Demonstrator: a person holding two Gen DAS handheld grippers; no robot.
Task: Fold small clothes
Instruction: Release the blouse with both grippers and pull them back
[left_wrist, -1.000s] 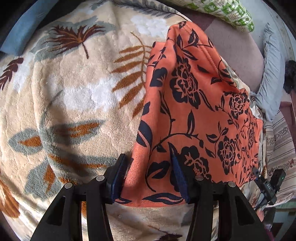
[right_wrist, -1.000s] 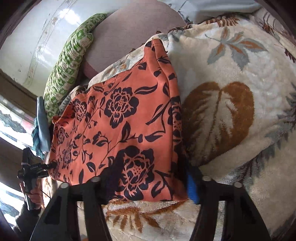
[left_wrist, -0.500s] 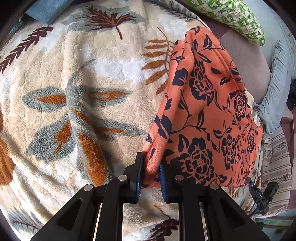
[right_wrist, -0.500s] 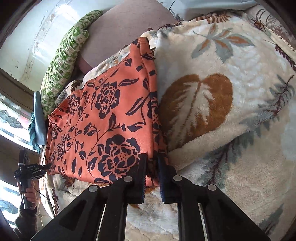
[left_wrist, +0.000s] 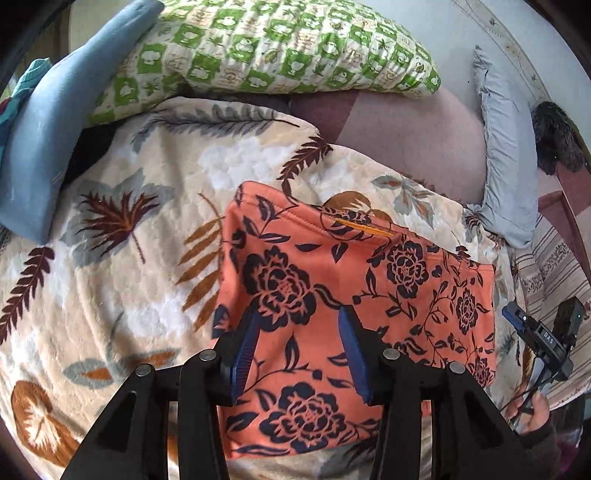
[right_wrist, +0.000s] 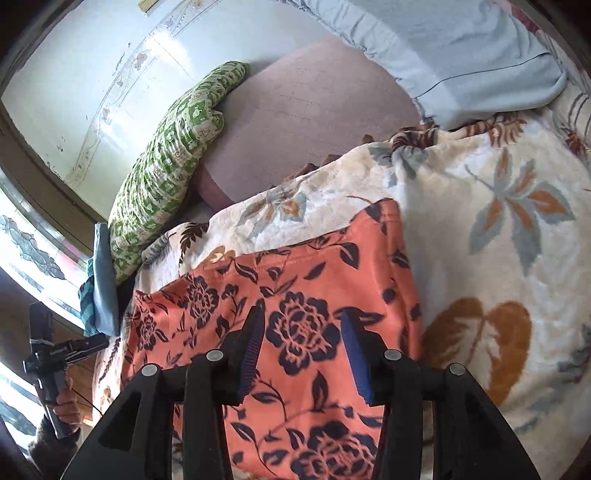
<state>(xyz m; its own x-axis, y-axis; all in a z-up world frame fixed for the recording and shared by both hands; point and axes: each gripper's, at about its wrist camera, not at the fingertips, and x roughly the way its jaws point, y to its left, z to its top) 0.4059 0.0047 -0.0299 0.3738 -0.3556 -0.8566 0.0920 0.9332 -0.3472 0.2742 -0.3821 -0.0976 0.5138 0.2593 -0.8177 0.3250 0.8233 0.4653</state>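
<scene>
An orange garment with dark flowers (left_wrist: 369, 280) lies folded flat on the leaf-patterned blanket (left_wrist: 122, 266). My left gripper (left_wrist: 299, 321) hovers above its left part, jaws opening, blue pads apart. The cloth lies below the pads and none of it is pinched. In the right wrist view the same garment (right_wrist: 306, 280) fills the lower middle. My right gripper (right_wrist: 301, 321) hangs over its right part, also opening, with nothing pressed between its pads. Each view shows the other gripper in a person's hand at the garment's far side: the right gripper (left_wrist: 543, 339), the left gripper (right_wrist: 55, 350).
A green checked pillow (left_wrist: 280, 48) and a blue cushion (left_wrist: 48, 122) lie at the back left. A mauve cushion (right_wrist: 306, 110) and a pale blue pillow (right_wrist: 461, 51) lie behind the blanket. The wall (right_wrist: 85, 74) and a window frame stand at the left.
Both grippers closed on the garment's near edge, carried it over, then let go and rose. The garment now lies shorter, folded over itself.
</scene>
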